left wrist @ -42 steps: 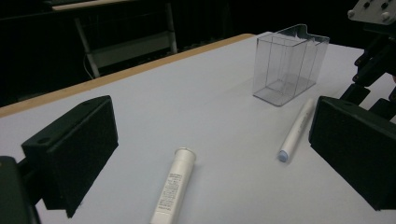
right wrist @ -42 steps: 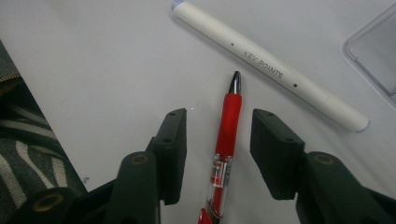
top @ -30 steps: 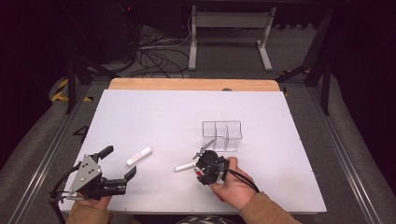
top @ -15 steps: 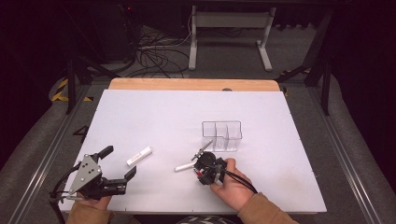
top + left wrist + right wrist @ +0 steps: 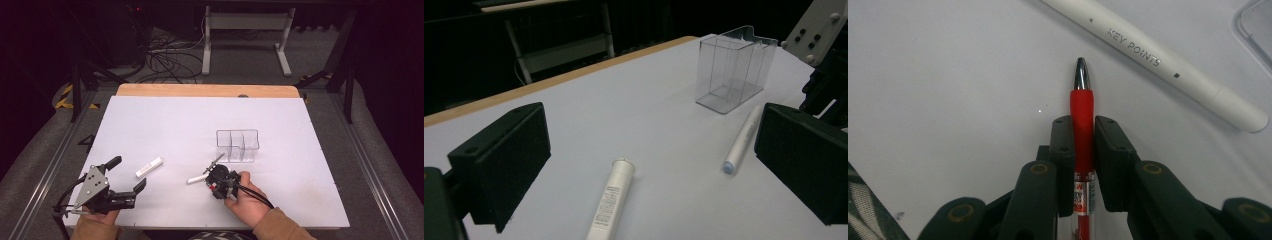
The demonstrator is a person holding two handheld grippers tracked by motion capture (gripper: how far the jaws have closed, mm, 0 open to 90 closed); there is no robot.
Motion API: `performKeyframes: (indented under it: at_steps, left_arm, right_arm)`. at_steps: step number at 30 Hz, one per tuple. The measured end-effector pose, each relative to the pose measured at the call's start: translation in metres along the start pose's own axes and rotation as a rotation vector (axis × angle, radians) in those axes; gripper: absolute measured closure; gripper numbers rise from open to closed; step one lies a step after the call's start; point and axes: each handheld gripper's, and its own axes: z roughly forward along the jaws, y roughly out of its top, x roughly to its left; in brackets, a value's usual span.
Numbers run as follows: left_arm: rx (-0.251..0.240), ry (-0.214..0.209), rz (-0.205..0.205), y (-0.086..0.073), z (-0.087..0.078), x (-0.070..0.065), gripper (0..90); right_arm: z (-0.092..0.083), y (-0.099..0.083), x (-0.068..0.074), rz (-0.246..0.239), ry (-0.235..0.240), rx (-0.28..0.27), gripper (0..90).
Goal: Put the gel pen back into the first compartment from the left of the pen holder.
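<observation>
Closing my right gripper (image 5: 1083, 150) on the red pen (image 5: 1082, 107), I am seeing the jaws finish coming together in this last second; a moment ago they were standing wider around it, and now the pads are clamped on the red barrel from both sides, with the metal tip sticking out past them. The pen is lying low against the white table (image 5: 165, 120), just in front of the clear organizer (image 5: 238, 145), on the side nearer me. In the high view the right gripper (image 5: 216, 176) is sitting in nearly the same spot as a second ago, so what has changed is the grip, not the place.

I am reading that as the pickup being made: the pen looks secured, and I judge the next thing is lifting it and carrying it the short way to one of the organizer's compartments, which are looking empty.

The white marker (image 5: 1158, 65) is lying just beside the pen's tip, between my right gripper and the left one, its blue-tipped end pointing away from the organizer (image 5: 735, 67). I am minding it as I lift, since a low swing could knock it.

My left gripper (image 5: 126, 179) is resting well to the left of the organizer, its jaws standing wide apart and holding nothing. The white tube (image 5: 610, 202) is lying between them on the table, untouched.
</observation>
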Motion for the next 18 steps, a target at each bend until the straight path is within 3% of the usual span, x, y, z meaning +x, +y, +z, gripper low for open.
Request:
performKeyframes:
  at_steps: [18]
  left_arm:
    - [-0.001, 0.000, -0.001, -0.0001, -0.0003, 0.0003, 2.4]
  right_arm:
    - [-0.0001, 0.0015, 0.0011, -0.005, -0.013, 0.014, 80.6]
